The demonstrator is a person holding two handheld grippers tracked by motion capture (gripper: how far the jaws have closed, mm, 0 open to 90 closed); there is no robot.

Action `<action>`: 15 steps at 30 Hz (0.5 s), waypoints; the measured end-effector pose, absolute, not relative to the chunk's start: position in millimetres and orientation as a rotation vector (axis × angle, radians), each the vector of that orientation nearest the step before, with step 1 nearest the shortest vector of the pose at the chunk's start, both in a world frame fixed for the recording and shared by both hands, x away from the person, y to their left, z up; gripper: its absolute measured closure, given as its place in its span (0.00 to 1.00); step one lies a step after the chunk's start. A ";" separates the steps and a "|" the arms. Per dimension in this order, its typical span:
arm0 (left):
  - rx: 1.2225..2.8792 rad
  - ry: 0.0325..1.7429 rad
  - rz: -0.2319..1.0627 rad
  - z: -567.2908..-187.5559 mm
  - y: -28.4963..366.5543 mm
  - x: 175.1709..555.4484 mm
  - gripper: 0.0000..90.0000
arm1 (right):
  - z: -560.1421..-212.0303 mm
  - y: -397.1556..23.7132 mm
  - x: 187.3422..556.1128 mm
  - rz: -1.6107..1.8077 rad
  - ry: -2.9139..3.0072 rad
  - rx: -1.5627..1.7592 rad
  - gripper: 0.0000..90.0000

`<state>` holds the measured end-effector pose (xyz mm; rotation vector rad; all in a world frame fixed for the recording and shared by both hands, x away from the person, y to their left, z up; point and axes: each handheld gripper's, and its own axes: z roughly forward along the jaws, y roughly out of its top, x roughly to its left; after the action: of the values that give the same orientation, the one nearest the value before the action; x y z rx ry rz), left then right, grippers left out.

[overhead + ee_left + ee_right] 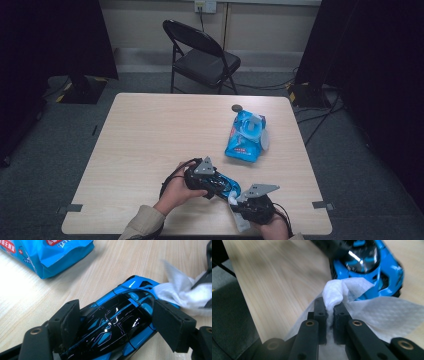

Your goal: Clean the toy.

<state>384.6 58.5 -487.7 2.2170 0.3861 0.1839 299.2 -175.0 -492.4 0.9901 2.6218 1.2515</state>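
a: right tongs (329, 308), nearest the lens?
b: pinching a white wipe (342, 291) against the blue toy car's (117, 320) nose.
a: left tongs (116, 323)?
b: clamped on the car's sides, near the worktop's (150, 130) front edge; wipe pack (245, 136) well apart.

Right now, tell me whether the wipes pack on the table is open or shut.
Open. In the high view the blue wipes pack has its lid flap lifted, with a white wipe showing at the opening.

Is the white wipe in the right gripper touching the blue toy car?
Touching. In the left gripper view the white wipe lies against the blue toy car at its end, with no gap; the right gripper pinches the wipe.
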 end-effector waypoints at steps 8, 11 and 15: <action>2.214 0.384 0.178 -487.9 57.2 384.0 0.26 | -464.9 -193.4 312.0 1.366 2.464 1.039 0.92; 2.217 0.383 0.178 -487.6 56.5 384.1 0.26 | -465.5 -201.1 322.8 1.298 2.430 1.069 0.91; 2.217 0.383 0.177 -487.6 56.5 384.2 0.26 | -475.1 -205.9 336.6 1.244 2.414 1.119 0.91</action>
<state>384.2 56.5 -487.6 2.2168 0.3827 0.1766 336.6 -205.9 -475.1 1.1186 2.4136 1.2445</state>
